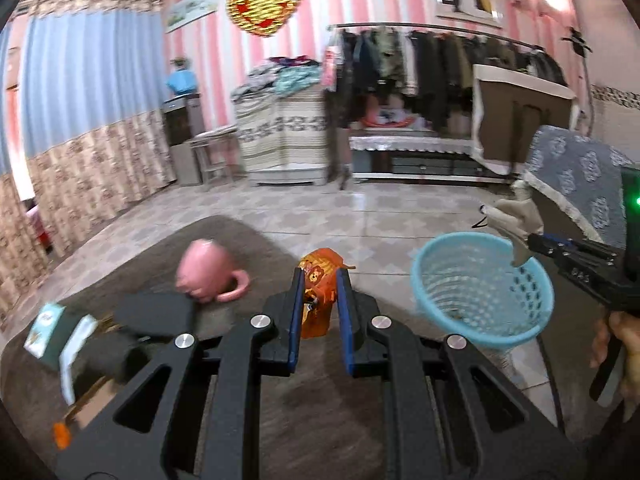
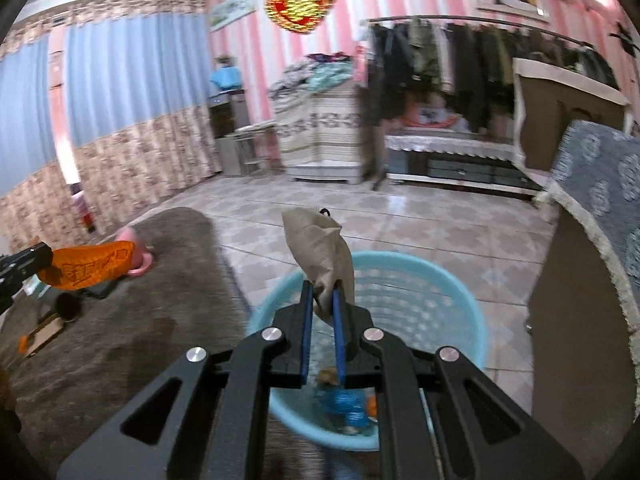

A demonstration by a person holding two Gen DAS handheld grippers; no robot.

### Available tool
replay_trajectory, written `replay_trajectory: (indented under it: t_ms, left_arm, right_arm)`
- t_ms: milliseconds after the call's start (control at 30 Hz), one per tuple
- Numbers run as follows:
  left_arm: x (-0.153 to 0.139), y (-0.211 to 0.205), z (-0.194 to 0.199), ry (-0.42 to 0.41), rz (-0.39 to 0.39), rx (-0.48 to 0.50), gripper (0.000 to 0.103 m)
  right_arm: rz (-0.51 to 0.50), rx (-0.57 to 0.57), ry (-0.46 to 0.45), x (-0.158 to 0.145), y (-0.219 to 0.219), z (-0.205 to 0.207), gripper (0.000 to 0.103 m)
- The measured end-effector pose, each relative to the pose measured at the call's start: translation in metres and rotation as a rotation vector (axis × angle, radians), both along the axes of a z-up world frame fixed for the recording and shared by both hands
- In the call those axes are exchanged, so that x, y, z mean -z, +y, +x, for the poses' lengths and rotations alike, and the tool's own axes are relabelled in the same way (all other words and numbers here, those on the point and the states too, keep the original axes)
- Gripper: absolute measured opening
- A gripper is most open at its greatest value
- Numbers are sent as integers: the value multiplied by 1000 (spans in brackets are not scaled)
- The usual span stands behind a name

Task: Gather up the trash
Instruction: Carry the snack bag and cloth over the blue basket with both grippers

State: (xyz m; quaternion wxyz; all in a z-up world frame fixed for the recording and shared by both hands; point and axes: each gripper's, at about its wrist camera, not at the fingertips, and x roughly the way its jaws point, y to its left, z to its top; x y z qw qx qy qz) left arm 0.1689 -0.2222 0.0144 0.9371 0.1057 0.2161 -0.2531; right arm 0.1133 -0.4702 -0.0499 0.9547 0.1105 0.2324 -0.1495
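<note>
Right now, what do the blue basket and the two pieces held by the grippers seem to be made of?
Blue basket: likely plastic, smooth, with moulded perforated walls.
Orange wrapper: probably printed plastic film, glossy and crinkled.
Beige wad: looks like crumpled paper or thin cloth, matte; blur leaves it open.

Both cameras ride on a claw and look forward and down. Both see the blue basket (image 1: pixel 482 288) up close.

orange snack wrapper (image 1: pixel 320 280) pinched upright, above the brown rug's edge; crumpled beige paper (image 2: pixel 320 248) held over the light-blue perforated basket (image 2: pixel 460 300), scraps already lying in its bottom.
</note>
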Motion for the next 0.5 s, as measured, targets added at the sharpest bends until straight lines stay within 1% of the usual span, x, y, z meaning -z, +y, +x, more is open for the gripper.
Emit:
replay_trajectory:
  t_ms: [100, 267, 500]
  left_arm:
    - [7, -35, 2, 8, 7, 56, 15]
    - [19, -87, 2, 27, -4, 149, 15]
    - [33, -139, 2, 55, -6, 233, 15]
  right_arm:
    - [18, 30, 7, 6, -16, 1, 10]
    - [-22, 55, 28, 8, -27, 3, 10]
    - [9, 103, 51, 21, -47, -1, 10]
